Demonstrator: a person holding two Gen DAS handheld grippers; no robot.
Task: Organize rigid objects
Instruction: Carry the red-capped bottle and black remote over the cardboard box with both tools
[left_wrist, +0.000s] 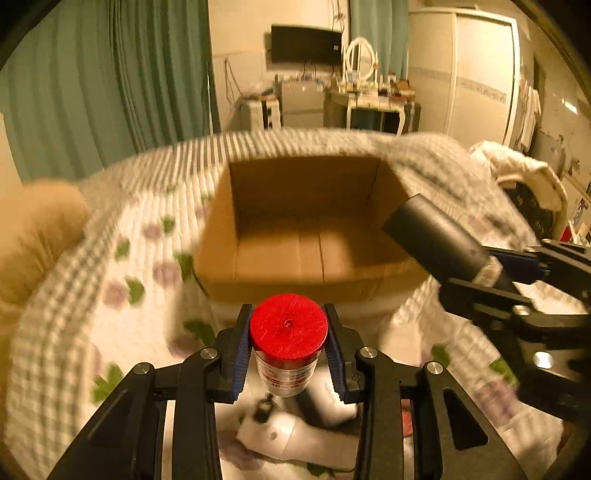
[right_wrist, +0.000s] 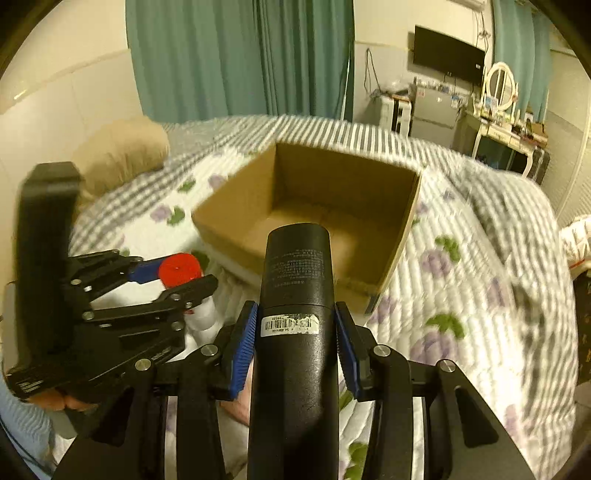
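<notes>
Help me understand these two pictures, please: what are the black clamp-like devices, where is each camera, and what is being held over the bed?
They are hand-held two-finger grippers, one in each of a person's hands; no robot arm is involved. Each picture comes from a fisheye camera mounted on one gripper, looking forward along its fingers.

In the left wrist view, the left gripper is shut on a clear red-capped bottle. In the right wrist view, the right gripper is shut on a tall black bottle with a barcode sticker.

Ahead of both, an open cardboard box, seemingly empty, sits on a floral quilt. White containers lie on the quilt below the left gripper.
</notes>
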